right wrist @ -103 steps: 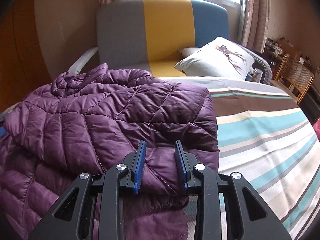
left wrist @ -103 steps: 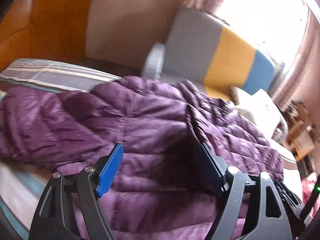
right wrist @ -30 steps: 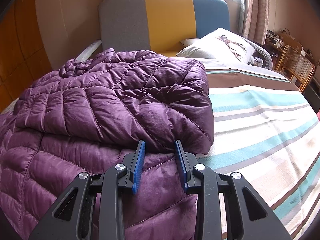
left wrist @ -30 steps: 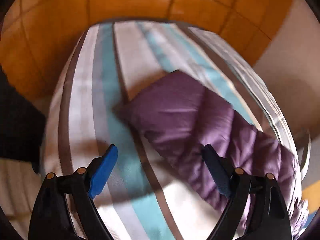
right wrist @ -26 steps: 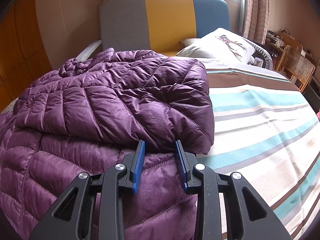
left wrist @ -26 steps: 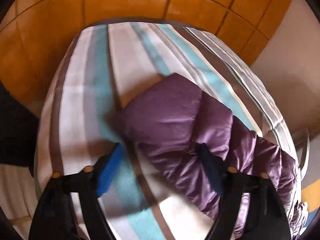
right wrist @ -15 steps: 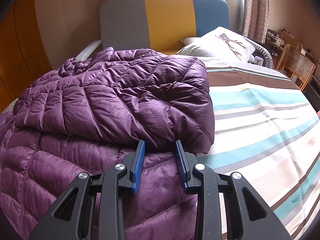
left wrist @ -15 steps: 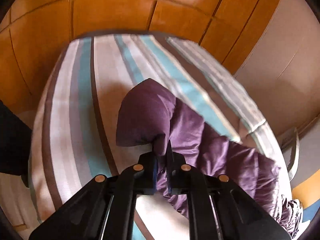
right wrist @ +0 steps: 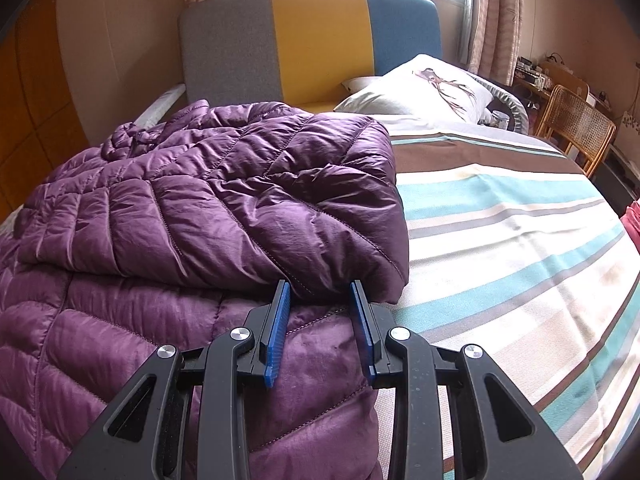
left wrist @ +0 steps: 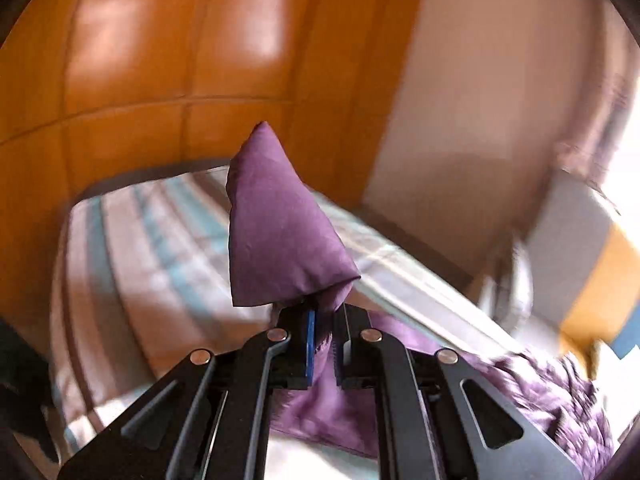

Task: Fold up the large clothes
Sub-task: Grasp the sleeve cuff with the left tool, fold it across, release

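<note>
The left tool (left wrist: 323, 334) pinches a corner of the purple jacket (right wrist: 208, 208) mid-frame, while the right tool (right wrist: 320, 332) gapes over its fold, holding nothing.

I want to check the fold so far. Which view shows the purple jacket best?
The right wrist view: the purple jacket lies sharp, doubled over on the striped bedspread. The left wrist view shows only a blurred corner pinched in the left gripper.

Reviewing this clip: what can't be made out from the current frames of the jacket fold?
- Left wrist view: motion blur smears the striped bed cover and the rest of the purple jacket.
- Left wrist view: which part of the jacket the left gripper pinches; the raised cloth hides it.
- Right wrist view: whether the right gripper touches the jacket's folded edge.
- Right wrist view: items by the wicker chair are too small.
</note>
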{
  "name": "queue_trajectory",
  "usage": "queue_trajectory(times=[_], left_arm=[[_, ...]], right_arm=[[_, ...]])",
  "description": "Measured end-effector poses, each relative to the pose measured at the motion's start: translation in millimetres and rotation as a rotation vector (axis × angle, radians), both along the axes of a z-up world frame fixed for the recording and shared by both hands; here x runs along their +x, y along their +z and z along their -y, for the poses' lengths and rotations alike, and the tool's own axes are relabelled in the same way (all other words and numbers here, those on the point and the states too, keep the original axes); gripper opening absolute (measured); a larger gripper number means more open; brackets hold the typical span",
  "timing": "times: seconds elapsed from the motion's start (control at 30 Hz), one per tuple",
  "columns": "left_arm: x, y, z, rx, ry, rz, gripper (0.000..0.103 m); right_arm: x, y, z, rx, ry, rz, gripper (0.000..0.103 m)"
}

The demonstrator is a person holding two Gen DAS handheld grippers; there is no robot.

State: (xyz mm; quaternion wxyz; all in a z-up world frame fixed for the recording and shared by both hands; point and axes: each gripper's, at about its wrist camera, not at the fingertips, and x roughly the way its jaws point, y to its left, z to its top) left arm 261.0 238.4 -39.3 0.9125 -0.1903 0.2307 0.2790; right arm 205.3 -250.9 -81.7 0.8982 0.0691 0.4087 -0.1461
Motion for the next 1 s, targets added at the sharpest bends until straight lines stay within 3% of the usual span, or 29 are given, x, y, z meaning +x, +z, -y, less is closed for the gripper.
queue_trajectory(times=[0.27,0.73,1.0], left_arm=[[17,13,106,0.103,-0.237,0.013,0.006],[37,-20,281,0.133,-0.643,-0.135,0.006],[33,-38,360,0.166,-0.801,-0.186,0.006]], right_arm=[[0,-1,2,0.012,-0.008,0.005,0.031],[-2,-2,5,0.028,-0.02,0.014,0.031],[-3,-4,9,0.048,-0.037,0.015,0.031]])
